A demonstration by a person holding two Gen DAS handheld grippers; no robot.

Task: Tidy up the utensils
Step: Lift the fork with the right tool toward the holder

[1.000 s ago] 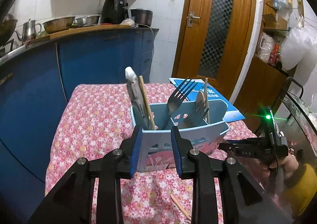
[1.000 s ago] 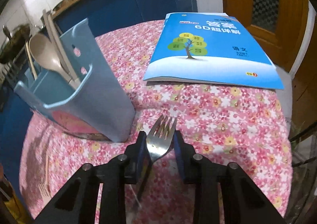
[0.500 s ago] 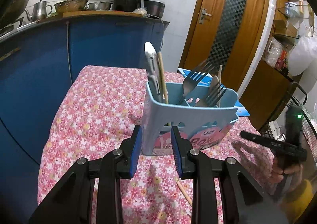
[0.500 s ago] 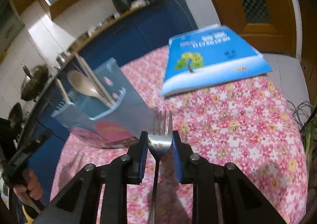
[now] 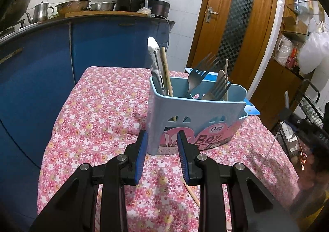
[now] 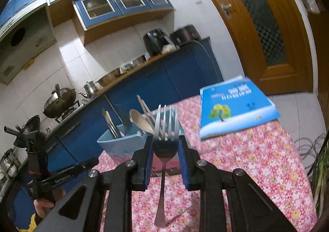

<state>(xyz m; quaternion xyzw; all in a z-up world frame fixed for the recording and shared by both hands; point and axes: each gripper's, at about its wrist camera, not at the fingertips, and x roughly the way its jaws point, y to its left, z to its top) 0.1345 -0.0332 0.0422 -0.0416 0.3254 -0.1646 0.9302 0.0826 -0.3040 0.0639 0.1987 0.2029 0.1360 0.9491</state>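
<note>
now that the right gripper [image 6: 165,152] has lifted, jaws clamped on a fork [image 6: 166,139] tines-up, above the blue holder [image 6: 123,145] at twelve o'clock, it looks ready to drop in, while the left gripper [image 5: 161,154] has backed off, jaws apart and empty.

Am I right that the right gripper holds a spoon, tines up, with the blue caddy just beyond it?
Not quite: the right wrist view shows the right gripper shut on a fork, tines up. The blue caddy does stand just beyond it.
</note>
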